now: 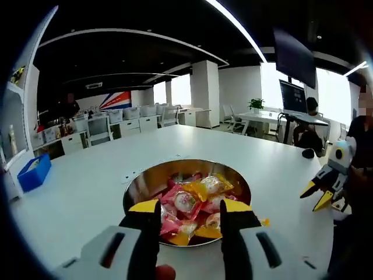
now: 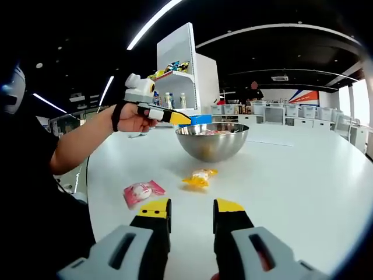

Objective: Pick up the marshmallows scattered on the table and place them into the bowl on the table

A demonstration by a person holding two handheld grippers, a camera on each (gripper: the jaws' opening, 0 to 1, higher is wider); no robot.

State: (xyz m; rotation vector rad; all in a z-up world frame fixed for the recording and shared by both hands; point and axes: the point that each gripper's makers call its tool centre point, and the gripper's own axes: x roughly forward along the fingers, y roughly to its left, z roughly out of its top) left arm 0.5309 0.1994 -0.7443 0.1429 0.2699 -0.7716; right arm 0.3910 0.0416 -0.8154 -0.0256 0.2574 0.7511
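Note:
A steel bowl (image 1: pixel 140 189) sits on the white table (image 1: pixel 87 186) just beyond my left gripper (image 1: pixel 189 210), which hovers open and empty over its near rim. Several pink and yellow wrapped marshmallows (image 1: pixel 185 201) lie inside the bowl. In the right gripper view the bowl (image 2: pixel 213 143) stands farther off, with the left gripper (image 2: pixel 175 117) held above its left side. A yellow-wrapped marshmallow (image 2: pixel 199 177) and a pink-wrapped one (image 2: pixel 141 191) lie on the table between the bowl and my right gripper (image 2: pixel 192 207), which is open with nothing between its jaws. The right gripper (image 1: pixel 319 194) also enters at the right.
The person's arm (image 2: pixel 76 146) reaches in from the left. A blue bin (image 1: pixel 34 173) sits on a shelf to the left, and a small black object (image 1: pixel 308 153) rests on the far right of the table. Desks, chairs and people fill the room behind.

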